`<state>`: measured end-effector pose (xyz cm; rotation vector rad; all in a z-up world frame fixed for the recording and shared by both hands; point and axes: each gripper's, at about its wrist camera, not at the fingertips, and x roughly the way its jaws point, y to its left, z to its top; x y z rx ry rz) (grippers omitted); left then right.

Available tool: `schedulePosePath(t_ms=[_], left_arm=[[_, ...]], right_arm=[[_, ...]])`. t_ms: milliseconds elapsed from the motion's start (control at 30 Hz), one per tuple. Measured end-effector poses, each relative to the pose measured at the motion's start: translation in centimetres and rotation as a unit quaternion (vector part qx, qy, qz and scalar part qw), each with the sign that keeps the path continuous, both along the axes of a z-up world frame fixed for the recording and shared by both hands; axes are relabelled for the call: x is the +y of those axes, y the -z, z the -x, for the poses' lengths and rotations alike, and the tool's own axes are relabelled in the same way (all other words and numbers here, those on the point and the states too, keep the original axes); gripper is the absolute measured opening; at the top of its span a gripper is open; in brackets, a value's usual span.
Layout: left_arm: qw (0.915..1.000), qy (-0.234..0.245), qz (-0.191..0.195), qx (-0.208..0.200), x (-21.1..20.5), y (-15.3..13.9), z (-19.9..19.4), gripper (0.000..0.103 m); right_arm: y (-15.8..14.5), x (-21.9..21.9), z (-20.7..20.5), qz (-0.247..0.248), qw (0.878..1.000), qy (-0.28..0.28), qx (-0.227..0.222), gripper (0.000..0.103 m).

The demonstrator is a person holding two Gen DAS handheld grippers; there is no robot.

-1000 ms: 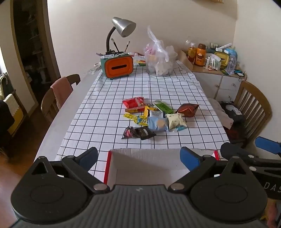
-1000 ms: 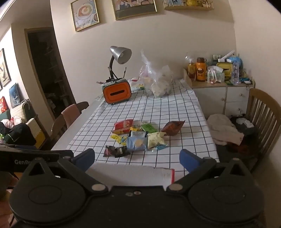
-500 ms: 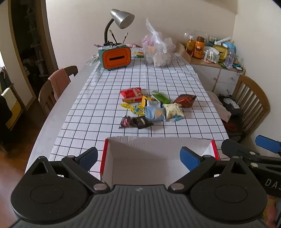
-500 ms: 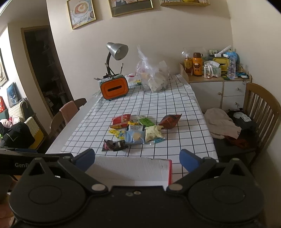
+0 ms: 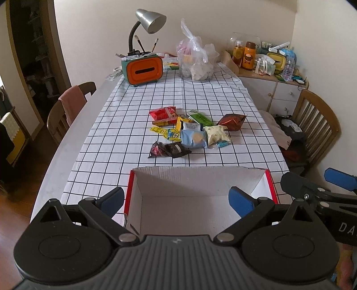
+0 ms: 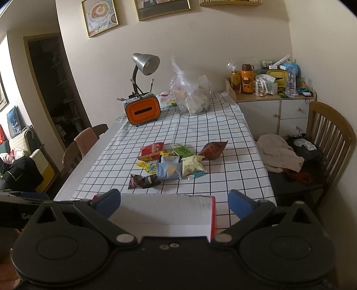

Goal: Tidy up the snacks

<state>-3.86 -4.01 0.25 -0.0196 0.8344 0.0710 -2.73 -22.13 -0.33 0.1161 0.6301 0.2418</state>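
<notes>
Snacks (image 5: pixel 189 131) lie heaped mid-worktop, well beyond both your claws. Your left claw (image 5: pixel 177 198) hangs spread wide over the open white box (image 5: pixel 200 178) with red sides at the near edge of the worktop (image 5: pixel 93 160); your right claw (image 6: pixel 174 200) is spread too, holding nothing, just short of the same box. Past the heap a checked cloth (image 5: pixel 133 98) runs back to an orange holder (image 5: pixel 142 70), a lamp (image 5: pixel 150 20) and a plastic bag (image 5: pixel 196 62).
</notes>
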Motion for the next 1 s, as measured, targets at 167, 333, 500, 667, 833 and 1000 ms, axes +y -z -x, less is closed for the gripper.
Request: schedulePosePath(t_ms=[167,333,500,667,833,1000], left_arm=[[1.0000,-0.001,0.000,0.001,-0.2,-0.1,0.0,0.101],[1.0000,-0.001,-0.003,-0.002,-0.3,-0.2,0.1,0.101],[1.0000,-0.001,-0.003,-0.002,-0.3,-0.2,0.1,0.101],[1.0000,-0.001,-0.004,-0.002,-0.2,-0.2,0.1,0.100],[1.0000,-0.001,-0.005,-0.002,0.0,-0.3,-0.1,0.101],[1.0000,0.001,-0.006,-0.003,0.2,-0.5,-0.5,0.100]], right_arm=[[-0.1,-0.1,0.3,-0.001,1.000,-0.003,-0.001,0.103],[-0.4,0.0,0.2,-0.001,1.000,-0.004,-0.002,0.103],[-0.6,0.1,0.2,0.002,1.000,-0.004,-0.006,0.103],[-0.7,0.1,0.1,0.003,1.000,-0.005,-0.006,0.103],[-0.7,0.2,0.1,0.003,1.000,-0.005,-0.007,0.103],[-1.0,0.5,-0.3,0.005,1.000,-0.006,-0.008,0.103]])
